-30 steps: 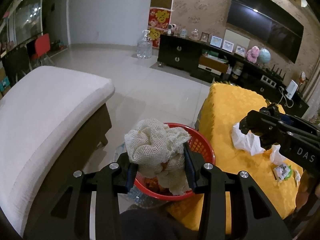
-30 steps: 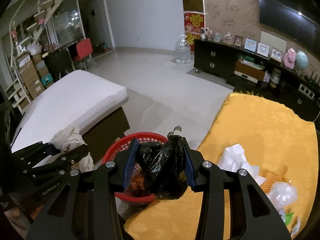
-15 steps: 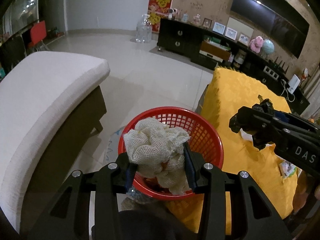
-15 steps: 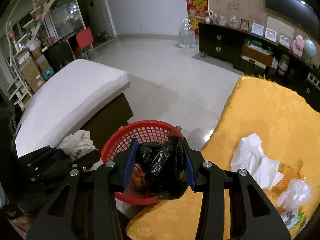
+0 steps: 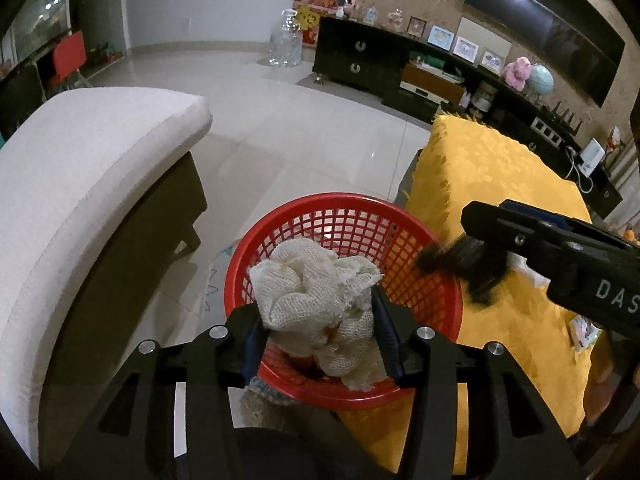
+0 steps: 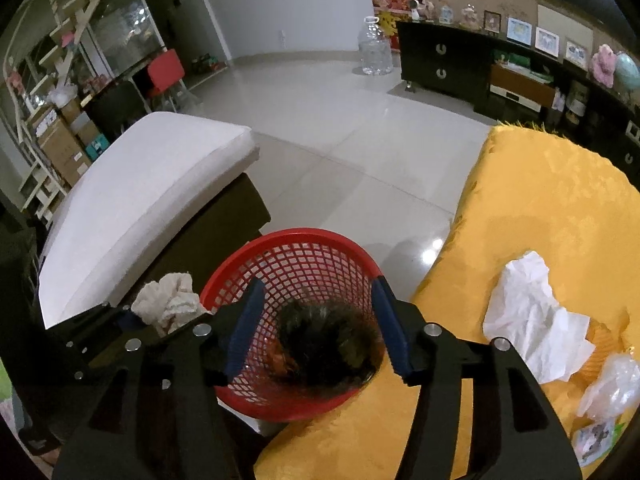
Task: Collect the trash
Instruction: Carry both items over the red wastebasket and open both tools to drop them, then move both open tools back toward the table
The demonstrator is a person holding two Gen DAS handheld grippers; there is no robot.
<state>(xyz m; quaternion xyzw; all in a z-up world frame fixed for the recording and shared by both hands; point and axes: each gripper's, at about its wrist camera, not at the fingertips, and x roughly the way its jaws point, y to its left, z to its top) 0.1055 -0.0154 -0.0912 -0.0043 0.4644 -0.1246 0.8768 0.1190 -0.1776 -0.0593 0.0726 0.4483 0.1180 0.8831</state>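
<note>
A dim living room with pale floor tiles fills the left wrist view: a white cushioned bench (image 5: 88,168) at the left, a dark TV cabinet (image 5: 380,64) across the top, and a yellow tablecloth (image 5: 500,184) at the right. At lower centre the left gripper (image 5: 320,332) hangs over the red basket (image 5: 344,216), its jaws having just been opening, with the cream mesh cloth (image 5: 316,296) between them; the wad appears to be still touching both pads, so I judge it not yet released. At the right edge the right gripper (image 5: 480,240) reaches in over the basket rim, and a blurred black bag (image 5: 468,268) is dropping beneath it.

The right wrist view shows the same floor, bench and cabinet. At bottom centre the right gripper (image 6: 320,332) has its jaws spread, having just been opening; the black bag sits clear of both pads, blurred, falling inside the basket. The left gripper with the cloth shows at lower left.

On the tablecloth at the right lie a crumpled white tissue (image 6: 536,320), a clear plastic wrapper (image 6: 612,384) and a small printed packet (image 6: 592,440), all still to be collected.
</note>
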